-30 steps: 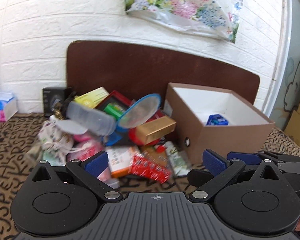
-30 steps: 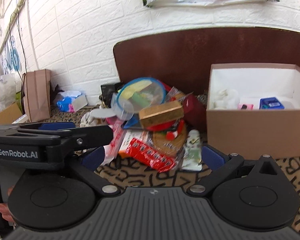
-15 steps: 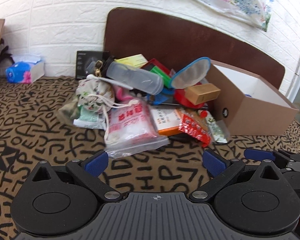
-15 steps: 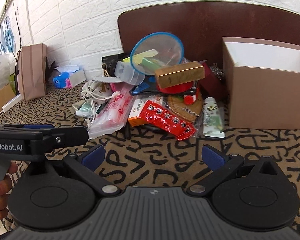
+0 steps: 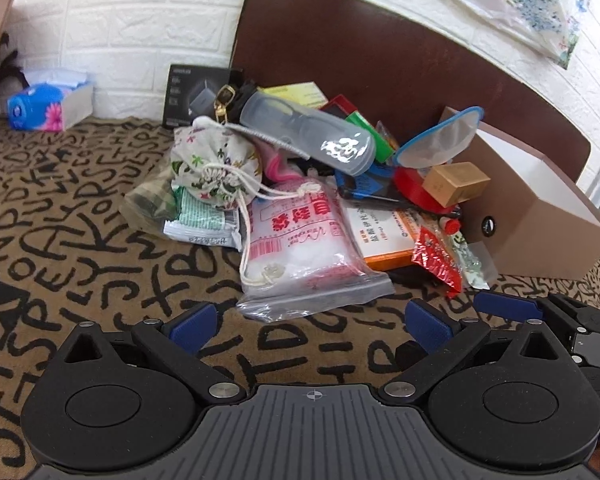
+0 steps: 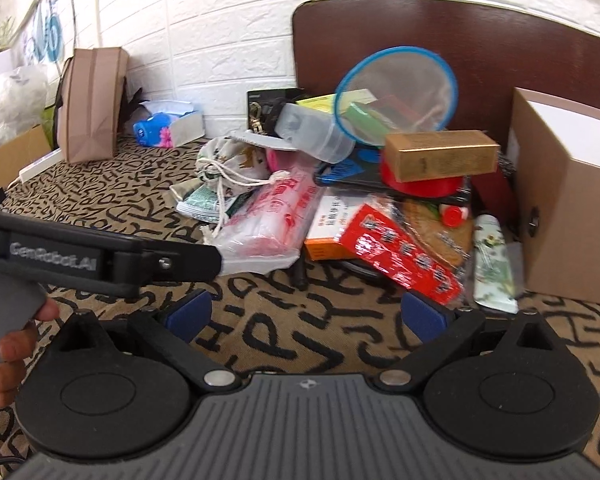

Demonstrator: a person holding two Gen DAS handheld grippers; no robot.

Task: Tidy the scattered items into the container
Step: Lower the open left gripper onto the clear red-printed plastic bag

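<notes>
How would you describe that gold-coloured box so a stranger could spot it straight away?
Start at the big brown cardboard box at the right of the patterned cloth, then look just left of it, at the near edge of the pile. The gold box lies long side down on a red round lid, below the blue-rimmed mesh disc. It is the only metallic gold, brick-shaped thing there.

left gripper body, left of the right jaws: "GenRobot.AI" | clear bag ahead of the left jaws: red Chinese print, unreadable | other labels: too blurred

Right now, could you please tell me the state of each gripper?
Left gripper: open, holding nothing.
Right gripper: open, holding nothing.
</notes>
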